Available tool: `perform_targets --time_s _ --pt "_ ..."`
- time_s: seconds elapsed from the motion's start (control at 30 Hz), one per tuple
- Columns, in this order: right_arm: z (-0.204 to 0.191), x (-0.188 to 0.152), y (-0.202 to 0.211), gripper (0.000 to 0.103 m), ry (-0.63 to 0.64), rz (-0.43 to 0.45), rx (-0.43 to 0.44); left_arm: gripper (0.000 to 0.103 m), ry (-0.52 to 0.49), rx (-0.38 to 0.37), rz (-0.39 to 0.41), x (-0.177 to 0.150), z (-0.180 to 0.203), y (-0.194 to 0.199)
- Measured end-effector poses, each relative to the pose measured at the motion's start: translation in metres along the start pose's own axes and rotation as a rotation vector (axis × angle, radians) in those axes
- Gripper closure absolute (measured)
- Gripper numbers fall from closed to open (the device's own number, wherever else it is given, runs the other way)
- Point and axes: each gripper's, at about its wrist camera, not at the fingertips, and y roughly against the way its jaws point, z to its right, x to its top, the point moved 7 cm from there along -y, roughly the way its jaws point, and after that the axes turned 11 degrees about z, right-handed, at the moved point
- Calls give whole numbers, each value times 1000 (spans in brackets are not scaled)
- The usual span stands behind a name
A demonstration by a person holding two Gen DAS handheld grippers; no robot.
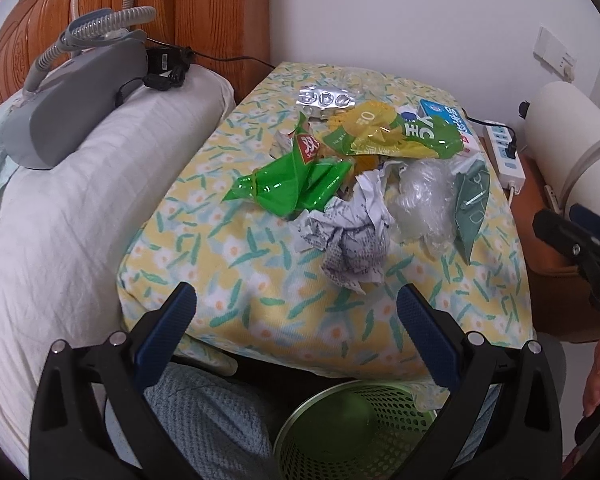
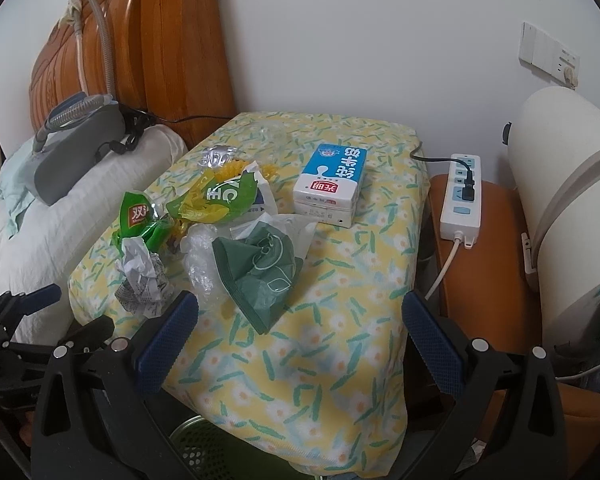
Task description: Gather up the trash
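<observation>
Under my jaws: a yellow floral pillow (image 2: 340, 340), flat-topped, carrying the litter. Directly on it, near edge: a crumpled printed paper ball (image 1: 352, 236) touching a bright green wrapper (image 1: 296, 184). Just beside the paper, crinkled clear plastic (image 1: 420, 196) and a dark green pouch (image 2: 260, 276), the pouch lying partly over the plastic. Farther back, a yellow-green wrapper (image 1: 396, 136), a foil blister sheet (image 1: 324, 100), and a blue-and-white milk carton (image 2: 332, 184) lying flat, apart. Possibly more clear plastic at the far edge; too faint.
</observation>
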Motion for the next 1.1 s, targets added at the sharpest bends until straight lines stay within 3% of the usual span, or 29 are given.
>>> perform_targets --time_s 0.23,0.37,0.63,0.87,1.1 --pt "-8 -6 -11 2 18 5 49 7 7 11 17 11 -9 -3" --pt "-17 -10 -21 10 30 -4 87 7 1 -7 12 6 -3 -5" --pt "-7 -12 -41 14 -5 -33 54 11 -16 -58 21 13 15 -17" --pt "4 -11 -35 14 -31 -32 40 27 5 -67 -35 15 30 -49" --pt "7 -11 -34 14 -40 -29 51 54 17 -61 -65 8 33 -62"
